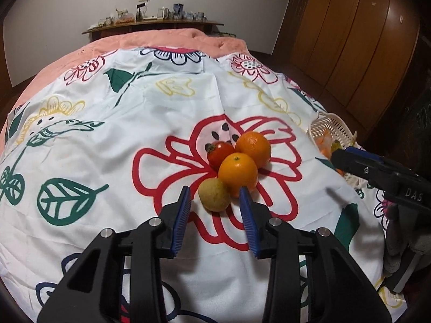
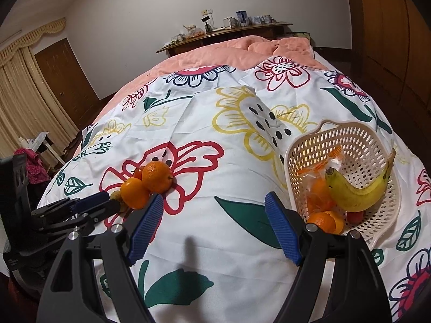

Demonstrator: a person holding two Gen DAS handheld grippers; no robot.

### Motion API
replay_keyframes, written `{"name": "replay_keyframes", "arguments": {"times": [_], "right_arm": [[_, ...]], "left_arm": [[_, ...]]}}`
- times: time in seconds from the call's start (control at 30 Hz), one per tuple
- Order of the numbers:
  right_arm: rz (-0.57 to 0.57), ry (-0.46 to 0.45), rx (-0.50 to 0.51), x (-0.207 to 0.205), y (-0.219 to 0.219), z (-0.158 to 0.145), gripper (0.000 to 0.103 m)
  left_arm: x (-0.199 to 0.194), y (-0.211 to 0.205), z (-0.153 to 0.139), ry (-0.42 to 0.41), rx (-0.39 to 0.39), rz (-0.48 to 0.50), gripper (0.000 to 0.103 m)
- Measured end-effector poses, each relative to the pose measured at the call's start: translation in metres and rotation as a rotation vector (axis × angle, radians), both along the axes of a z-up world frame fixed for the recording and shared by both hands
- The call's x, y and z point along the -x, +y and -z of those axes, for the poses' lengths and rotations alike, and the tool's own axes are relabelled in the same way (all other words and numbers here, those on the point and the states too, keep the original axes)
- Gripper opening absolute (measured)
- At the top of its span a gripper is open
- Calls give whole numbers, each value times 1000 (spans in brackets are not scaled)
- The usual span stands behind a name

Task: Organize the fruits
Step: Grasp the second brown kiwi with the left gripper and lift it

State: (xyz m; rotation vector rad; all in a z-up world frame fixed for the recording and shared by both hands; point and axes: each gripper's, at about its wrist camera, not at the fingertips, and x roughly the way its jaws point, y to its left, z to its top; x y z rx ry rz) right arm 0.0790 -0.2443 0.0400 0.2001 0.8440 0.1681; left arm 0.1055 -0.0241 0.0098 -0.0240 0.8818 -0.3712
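A cluster of fruit lies on the floral cloth: a green-brown kiwi (image 1: 214, 195), two oranges (image 1: 237, 171) (image 1: 253, 146) and a red tomato (image 1: 219, 153). My left gripper (image 1: 215, 199) is open, its blue pads either side of the kiwi, not closed on it. The white perforated basket (image 2: 358, 140) holds a banana (image 2: 358, 192), bagged orange fruit (image 2: 319, 188) and an orange (image 2: 322, 220). My right gripper (image 2: 214, 204) is open and empty above the cloth, between the cluster (image 2: 145, 185) and the basket.
The floral cloth (image 1: 134, 123) covers a bed with a pink quilt (image 1: 172, 39). A wooden shelf with small items (image 1: 153, 21) stands behind. A wooden wardrobe (image 1: 350, 40) is on the right. Curtains and a door (image 2: 64, 70) are on the left.
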Motion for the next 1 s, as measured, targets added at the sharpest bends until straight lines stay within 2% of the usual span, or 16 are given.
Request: {"name": "replay_keyframes", "arguments": {"times": [0.17, 0.37, 0.47, 0.77, 1.0], "right_arm": [[-1, 1, 1, -1, 1, 1, 77], [0, 3, -1, -1, 1, 1, 77], [-1, 3, -1, -1, 1, 1, 77], [-30, 16, 25, -4, 7, -1, 77], [-98, 69, -16, -20, 25, -2, 77]], "left_arm": [[-5, -1, 5, 23, 10, 23, 37], [-7, 3, 8, 36, 39, 23, 26], [-6, 5, 8, 29, 55, 18, 26], [17, 5, -10, -111, 18, -20, 26], [22, 13, -13, -127, 39, -57, 26]]}}
